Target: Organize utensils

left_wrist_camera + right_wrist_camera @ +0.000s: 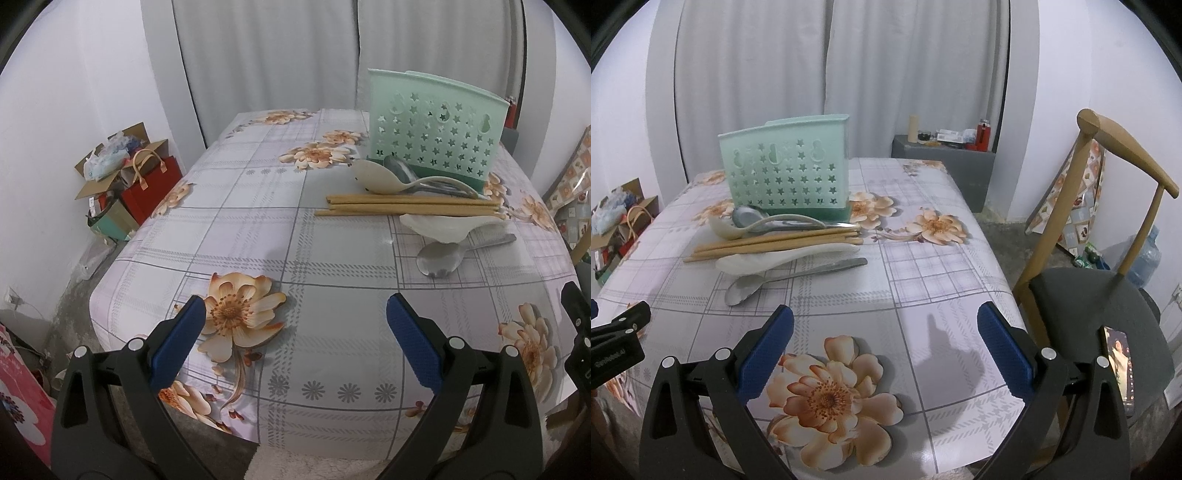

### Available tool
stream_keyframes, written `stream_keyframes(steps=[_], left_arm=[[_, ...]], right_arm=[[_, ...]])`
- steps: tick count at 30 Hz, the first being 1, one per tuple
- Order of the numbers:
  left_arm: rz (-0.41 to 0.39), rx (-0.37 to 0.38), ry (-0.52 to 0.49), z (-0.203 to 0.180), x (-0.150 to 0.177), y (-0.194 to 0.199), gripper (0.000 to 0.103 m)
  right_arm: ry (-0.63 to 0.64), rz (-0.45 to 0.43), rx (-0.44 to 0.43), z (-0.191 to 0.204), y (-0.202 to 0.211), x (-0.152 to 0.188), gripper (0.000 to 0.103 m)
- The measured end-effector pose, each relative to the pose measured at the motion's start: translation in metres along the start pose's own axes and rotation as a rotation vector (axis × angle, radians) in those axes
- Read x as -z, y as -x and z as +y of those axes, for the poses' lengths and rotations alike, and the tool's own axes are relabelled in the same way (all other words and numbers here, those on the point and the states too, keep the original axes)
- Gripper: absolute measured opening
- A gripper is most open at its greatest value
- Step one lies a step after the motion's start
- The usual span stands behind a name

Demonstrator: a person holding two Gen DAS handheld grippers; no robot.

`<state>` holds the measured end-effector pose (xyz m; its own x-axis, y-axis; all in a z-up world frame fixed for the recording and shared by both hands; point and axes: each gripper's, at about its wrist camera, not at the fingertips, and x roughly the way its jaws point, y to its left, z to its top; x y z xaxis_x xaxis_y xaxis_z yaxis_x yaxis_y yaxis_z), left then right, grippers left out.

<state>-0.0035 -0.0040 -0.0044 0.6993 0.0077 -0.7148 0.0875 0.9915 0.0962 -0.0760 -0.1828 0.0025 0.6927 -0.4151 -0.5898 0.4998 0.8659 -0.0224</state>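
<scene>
Nothing is picked up yet. The left gripper [293, 325] and the right gripper [885, 330] are both spread wide and hold nothing, low over the near part of the table [923, 266]. The spoons [757, 286] and chopsticks [772, 242] lie in a pile just in front of the green holder [783, 173]. Next, one gripper probably has to reach forward and pinch the nearest spoon.
</scene>
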Motion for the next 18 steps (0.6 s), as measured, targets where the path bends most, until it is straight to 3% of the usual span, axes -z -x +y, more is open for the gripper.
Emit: stream_keyframes(steps=[7,18], left_arm=[[0.033,0.001,-0.015,-0.008,0.000,-0.009,0.094],[0.128,0.012,-0.026,-0.013,-0.001,-0.038,0.094]], right_arm=[[-0.004,0.027,-0.013,-0.002,-0.007,0.002,0.097],[0.055,0.142,-0.095,0.013,-0.036,0.006,0.097]])
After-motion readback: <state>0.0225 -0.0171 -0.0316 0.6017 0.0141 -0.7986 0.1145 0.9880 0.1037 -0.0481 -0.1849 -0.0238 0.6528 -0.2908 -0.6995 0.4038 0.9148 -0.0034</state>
